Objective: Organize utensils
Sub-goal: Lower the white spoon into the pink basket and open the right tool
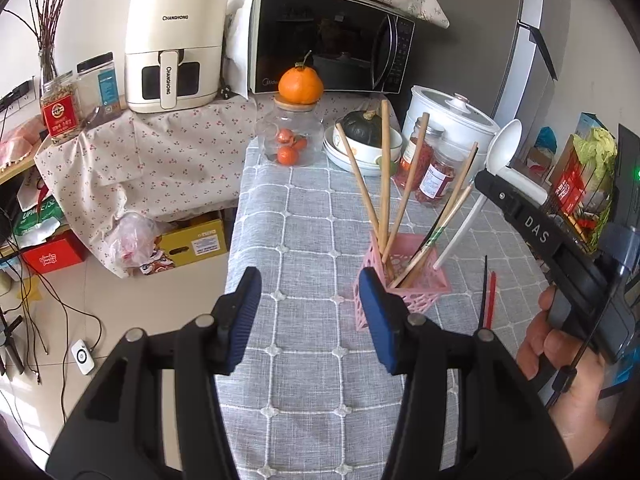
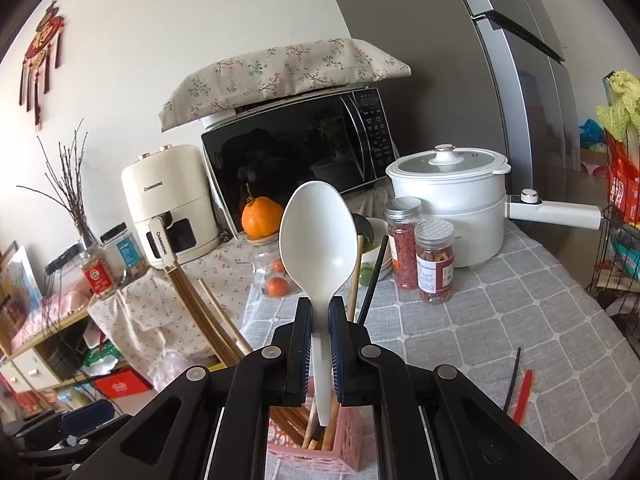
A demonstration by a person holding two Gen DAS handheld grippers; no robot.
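A pink lattice holder point(image 1: 424, 300) point(image 2: 344, 452) stands on the grey checked tablecloth point(image 1: 312, 220) with several wooden chopsticks point(image 1: 385, 176) leaning in it. My right gripper point(image 2: 320, 304) point(image 1: 486, 178) is shut on the handle of a white spoon point(image 2: 318, 236) point(image 1: 505, 144), bowl up; the handle's lower end reaches down into the holder. My left gripper point(image 1: 310, 284) is open with nothing between its blue pads; its right pad sits just in front of the holder's left corner. A black and a red chopstick point(image 1: 486, 292) point(image 2: 516, 384) lie flat on the cloth to the right of the holder.
Behind the holder stand a glass jar of tangerines point(image 1: 290, 136) topped by an orange, stacked bowls with a green squash point(image 1: 362, 140), two spice jars point(image 2: 434, 264) and a white cooker point(image 2: 448, 204). A wire basket point(image 1: 580, 200) is at the right. The table's left edge drops to the floor.
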